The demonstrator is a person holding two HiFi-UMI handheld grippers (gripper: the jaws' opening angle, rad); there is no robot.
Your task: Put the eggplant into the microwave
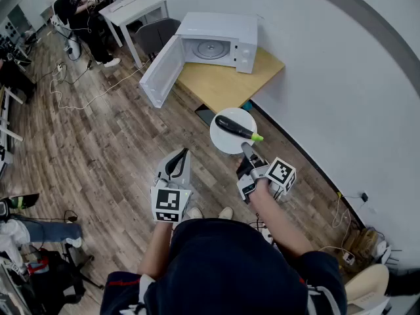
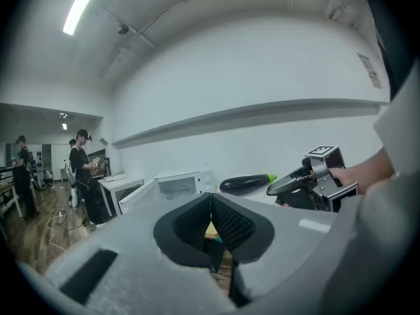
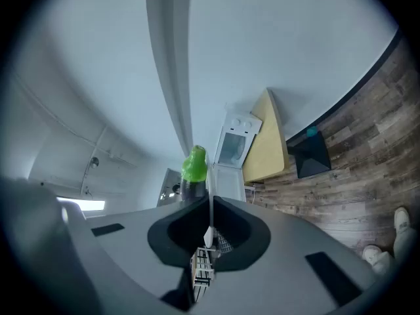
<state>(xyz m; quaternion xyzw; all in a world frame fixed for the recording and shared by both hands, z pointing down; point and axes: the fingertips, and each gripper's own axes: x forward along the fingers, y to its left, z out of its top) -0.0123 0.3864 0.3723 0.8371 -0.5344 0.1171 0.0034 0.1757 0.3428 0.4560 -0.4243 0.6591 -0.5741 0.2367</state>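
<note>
Eggplant [image 1: 235, 128] is lying on a white plate [image 1: 222, 143] at the centre of the head view. Its dark body is pointing upper left, and its green stem end is pointing lower right, reaching the plate's rim. The plate is hanging in the air over the wood floor [image 1: 118, 136], resting on nothing.

The right gripper [image 1: 247, 151] is pinching the plate's lower-right rim. In the right gripper view its fingers are pressing onto the thin white edge. The left gripper [image 1: 178, 159] is sitting left of the plate, apart from it, with its fingers pressed together and nothing between them.

The microwave [image 1: 220, 38] is standing at top centre on a wooden table [image 1: 223, 87], backing onto the wall [image 1: 341, 77]. Its door [image 1: 161, 71] is standing wide open, swung toward lower left, and its outer edge is reaching past the table's left edge in the frame. The cavity is facing down-frame toward the grippers, with the glass turntable [image 1: 211, 48] showing inside. Bare tabletop is showing in front of the microwave, between it and the plate. The plate's upper rim is sitting just below the table's near corner in the frame.

A dark flat thing [image 1: 205, 115] is lying on the floor just beside that corner, left of the plate. Open floor is stretching left of the door and the grippers, with cables [image 1: 79, 87] trailing across it at upper left. A person [image 1: 69, 12] is standing by a white desk [image 1: 134, 5] at far upper left, well apart.
</note>
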